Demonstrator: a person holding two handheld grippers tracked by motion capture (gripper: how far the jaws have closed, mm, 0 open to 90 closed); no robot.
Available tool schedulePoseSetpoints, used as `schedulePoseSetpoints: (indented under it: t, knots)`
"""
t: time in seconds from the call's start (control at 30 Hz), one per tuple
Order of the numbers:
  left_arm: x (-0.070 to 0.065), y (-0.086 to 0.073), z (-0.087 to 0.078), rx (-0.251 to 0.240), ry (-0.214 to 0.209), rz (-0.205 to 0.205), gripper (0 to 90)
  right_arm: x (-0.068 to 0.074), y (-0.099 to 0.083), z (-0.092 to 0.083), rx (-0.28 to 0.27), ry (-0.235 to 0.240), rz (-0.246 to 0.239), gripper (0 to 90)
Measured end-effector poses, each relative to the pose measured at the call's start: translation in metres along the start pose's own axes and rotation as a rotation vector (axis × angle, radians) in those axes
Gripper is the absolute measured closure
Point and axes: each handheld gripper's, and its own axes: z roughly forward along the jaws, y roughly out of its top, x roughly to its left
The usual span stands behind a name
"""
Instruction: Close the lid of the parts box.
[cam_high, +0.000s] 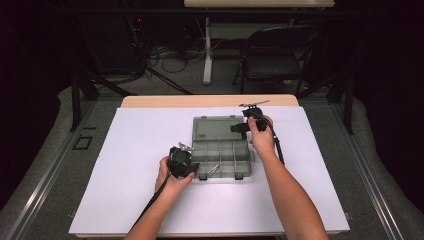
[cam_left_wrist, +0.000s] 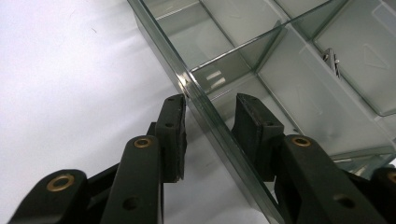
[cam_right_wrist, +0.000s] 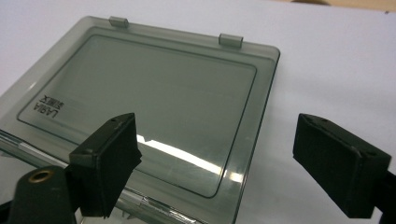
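From the high view, the clear box (cam_high: 222, 152) lies mid-table, its lid (cam_high: 216, 127) flat behind it; lots of room all around. In the left gripper view, the left gripper (cam_left_wrist: 210, 123) pinches the box's side wall; keep it steady. In the right gripper view, the right gripper (cam_right_wrist: 233, 158) gapes wide over the lid; grab its edge gently.

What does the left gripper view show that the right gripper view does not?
Left gripper view alone: the box's wall standing between the left tongs, the divided compartments, and small metal parts in one of them.

Right gripper view alone: the open lid lying flat, its two latches, small lettering at one corner, and the right tongs spread wide above it with nothing between them.

Both share: the smoky clear plastic box and the white table cover.
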Motion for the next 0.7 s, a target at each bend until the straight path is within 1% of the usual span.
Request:
schedulePoseSetpoints:
  t: [0.1,0.23,0.27,0.3,0.33,0.37,0.47,0.63,0.7]
  knots:
    - [0.0,0.0,0.0,-0.001,0.0,0.0,63.8,0.001,-0.005,0.005,0.018,0.007,0.012,14.0]
    - [0.0,0.0,0.0,-0.001,0.001,0.0,63.8,0.002,-0.009,0.011,0.039,0.006,0.016,14.0]
    - [0.0,0.0,0.0,-0.002,0.001,-0.001,63.9,0.002,-0.01,0.012,0.042,0.007,0.017,14.0]
    - [0.0,0.0,0.0,-0.002,0.001,-0.001,63.9,0.002,-0.011,0.014,0.03,0.016,0.021,14.0]
    - [0.0,0.0,0.0,-0.002,0.002,-0.001,63.9,0.002,-0.012,0.014,0.029,0.018,0.026,14.1]
    - [0.0,0.0,0.0,-0.002,0.002,-0.001,63.9,0.002,-0.012,0.015,0.043,0.012,0.021,14.1]
    - [0.0,0.0,0.0,-0.004,0.001,-0.001,63.9,0.003,-0.014,0.017,0.056,0.018,0.027,14.1]
    - [0.0,-0.001,0.0,-0.005,0.001,-0.001,63.9,0.006,-0.015,0.021,0.067,0.027,0.025,14.1]
    - [0.0,-0.001,0.0,-0.005,0.001,-0.001,63.8,0.007,-0.015,0.022,0.071,0.02,0.027,14.2]
